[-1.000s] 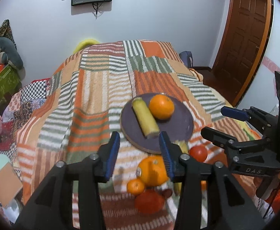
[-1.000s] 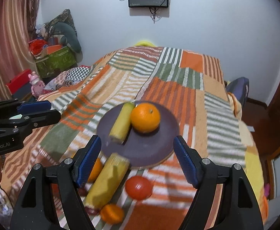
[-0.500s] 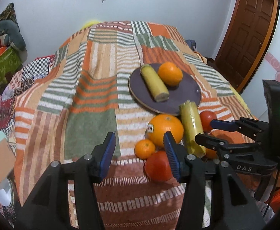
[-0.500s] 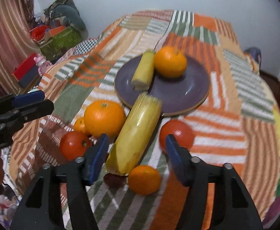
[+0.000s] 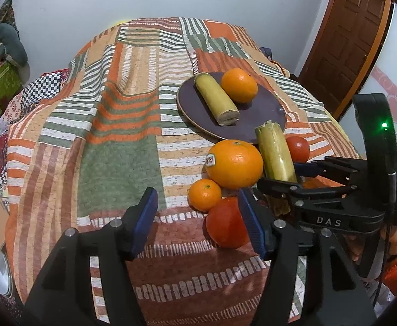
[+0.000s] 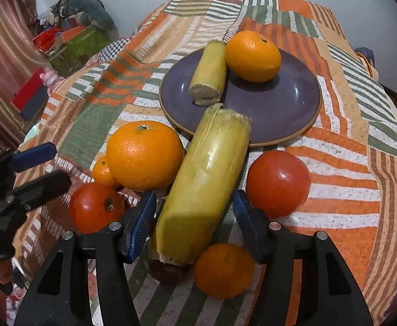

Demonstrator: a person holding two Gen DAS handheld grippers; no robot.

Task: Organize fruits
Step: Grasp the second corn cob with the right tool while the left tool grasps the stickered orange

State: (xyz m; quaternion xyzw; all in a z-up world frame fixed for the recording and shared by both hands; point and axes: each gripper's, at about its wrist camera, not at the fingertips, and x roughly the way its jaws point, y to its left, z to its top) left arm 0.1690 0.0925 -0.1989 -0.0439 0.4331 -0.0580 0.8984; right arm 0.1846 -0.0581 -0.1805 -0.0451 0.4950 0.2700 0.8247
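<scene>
Both grippers are dropping toward the bedspread (image 5: 116, 146); right gripper (image 6: 193, 225), closing unclamped, is straddling the sugarcane piece (image 6: 206, 182) crosswise, left gripper (image 5: 198, 217) opening empty.

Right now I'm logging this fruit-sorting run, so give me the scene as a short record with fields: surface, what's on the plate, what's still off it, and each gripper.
surface: striped patchwork bedspread
plate: purple plate, holding one orange and a short yellow-green stalk piece
off the plate: large orange, long stalk piece, two tomatoes, two small oranges
left gripper: open, jaws just opening, nothing between them, near tomato beside its right finger
right gripper: jaws just closing astride the long stalk piece, gaps still showing
</scene>
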